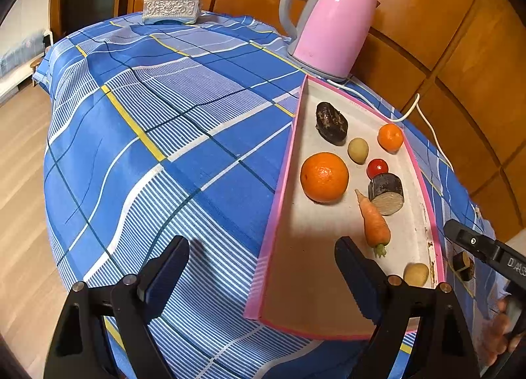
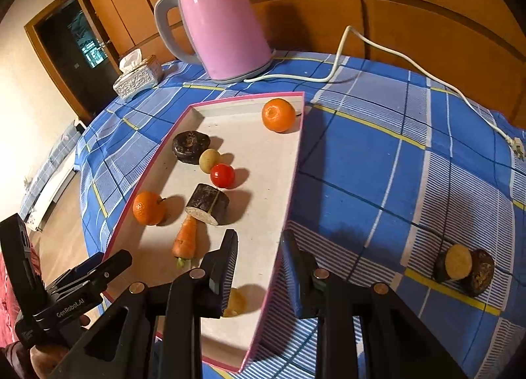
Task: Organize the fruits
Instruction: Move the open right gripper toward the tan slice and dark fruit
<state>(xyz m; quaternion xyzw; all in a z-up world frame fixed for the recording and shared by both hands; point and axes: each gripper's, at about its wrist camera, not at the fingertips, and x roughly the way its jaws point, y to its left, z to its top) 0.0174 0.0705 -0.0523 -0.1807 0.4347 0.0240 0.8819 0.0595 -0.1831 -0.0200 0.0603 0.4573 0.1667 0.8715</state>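
A blue plaid cloth (image 1: 184, 135) covers the worktop before wooden wall panels (image 2: 411, 7). A pink kettle (image 2: 223, 27) stands behind the pink-rimmed tray (image 2: 292, 162) holding oranges (image 1: 324, 177), tomato (image 2: 222, 175), carrot (image 1: 374, 224). Both tongs, left (image 1: 263, 267) and right (image 2: 259, 267), are spread, empty.

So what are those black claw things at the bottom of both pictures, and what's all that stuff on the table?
They are two hand-held grippers; a person works one in each hand, and each carries a camera looking out along its fingers. One picture comes from the left gripper, the other from the right gripper. Both are open and hold nothing. On the blue checked tablecloth lies a pink-rimmed tray holding two oranges, a tomato, a carrot, dark cut pieces and small yellowish items. One more dark piece lies on the cloth outside the tray. Behind stand a pink kettle and a tissue box.
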